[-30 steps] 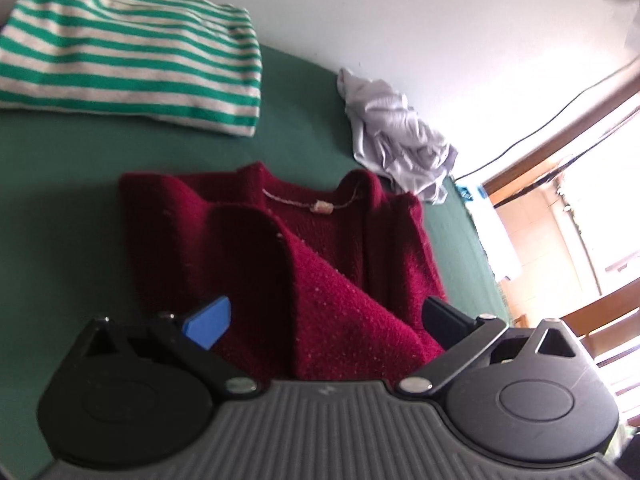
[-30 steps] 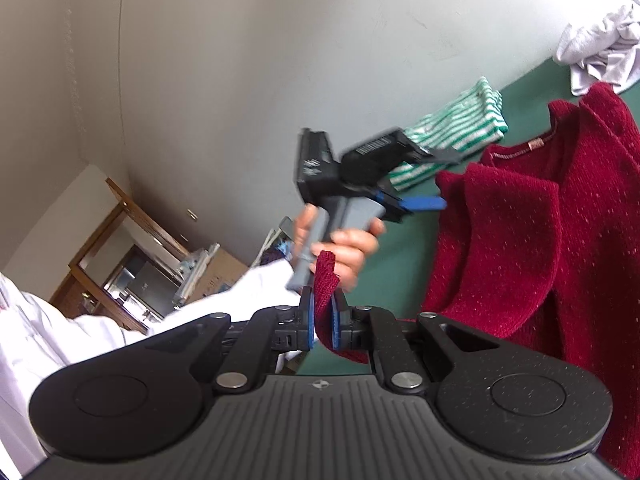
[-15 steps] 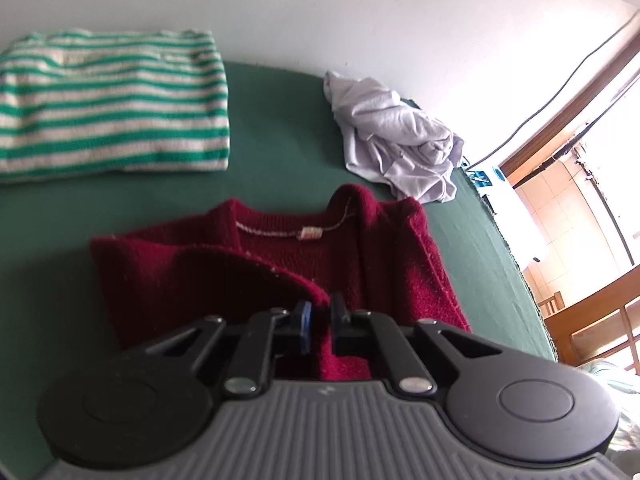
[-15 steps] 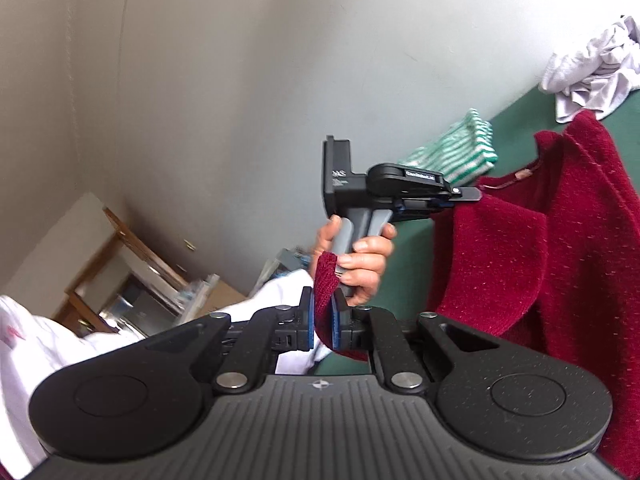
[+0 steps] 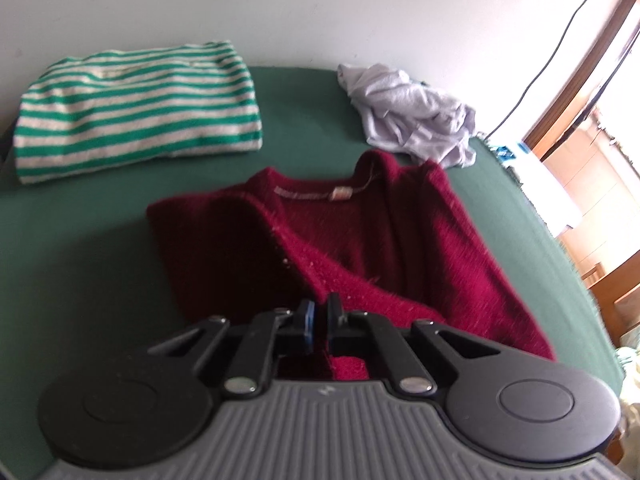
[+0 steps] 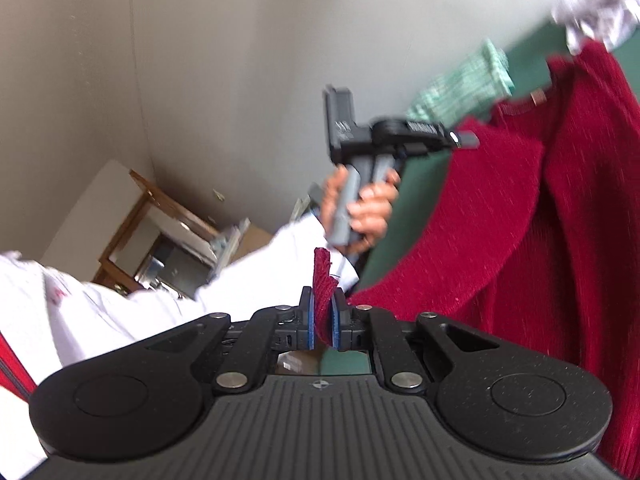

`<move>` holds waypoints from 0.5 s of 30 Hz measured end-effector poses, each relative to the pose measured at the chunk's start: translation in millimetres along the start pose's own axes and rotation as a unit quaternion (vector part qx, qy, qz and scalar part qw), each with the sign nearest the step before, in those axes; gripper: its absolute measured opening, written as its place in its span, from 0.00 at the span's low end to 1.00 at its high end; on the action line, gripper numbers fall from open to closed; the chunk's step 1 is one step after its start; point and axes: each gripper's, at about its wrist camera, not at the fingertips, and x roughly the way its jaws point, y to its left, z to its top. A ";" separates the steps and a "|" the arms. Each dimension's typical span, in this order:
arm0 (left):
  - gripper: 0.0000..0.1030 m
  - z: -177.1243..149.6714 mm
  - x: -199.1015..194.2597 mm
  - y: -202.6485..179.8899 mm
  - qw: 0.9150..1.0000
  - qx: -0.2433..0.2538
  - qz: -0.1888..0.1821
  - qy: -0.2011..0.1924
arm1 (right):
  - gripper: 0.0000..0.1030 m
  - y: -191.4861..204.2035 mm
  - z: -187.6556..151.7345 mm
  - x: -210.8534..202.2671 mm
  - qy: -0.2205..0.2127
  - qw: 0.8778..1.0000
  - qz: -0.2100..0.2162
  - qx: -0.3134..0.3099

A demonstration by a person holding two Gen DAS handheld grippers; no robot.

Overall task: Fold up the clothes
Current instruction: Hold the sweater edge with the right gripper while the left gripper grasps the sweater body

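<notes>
Both the left gripper (image 5: pixel 319 317) and right gripper (image 6: pixel 323 322) have fingers clamped on the red sweater (image 5: pixel 420 248); lifting evenly beyond the fingers should keep the fold straight.

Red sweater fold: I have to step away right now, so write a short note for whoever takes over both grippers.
Left gripper: shut on the red sweater, pinching its near edge.
Right gripper: shut on another bit of the sweater's edge.
Sweater lies collar-away on the green table, one side already folded inward.
Striped sweater is folded, far left. Grey garment lies crumpled, far right.
Left: finish folding the red sweater, then the grey one.
</notes>
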 end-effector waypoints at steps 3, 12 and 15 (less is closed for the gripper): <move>0.00 -13.4 3.4 -0.5 1.000 0.009 0.014 0.010 | 0.09 -11.7 -15.9 10.6 0.037 0.999 -0.024 0.007; 0.00 -34.2 11.7 0.1 0.999 0.022 0.038 0.027 | 0.11 -25.0 -40.4 25.2 0.112 0.992 -0.058 0.004; 0.00 -34.9 9.2 -2.0 0.998 0.032 0.042 0.023 | 0.12 -27.7 -46.4 33.8 0.141 0.987 -0.079 -0.009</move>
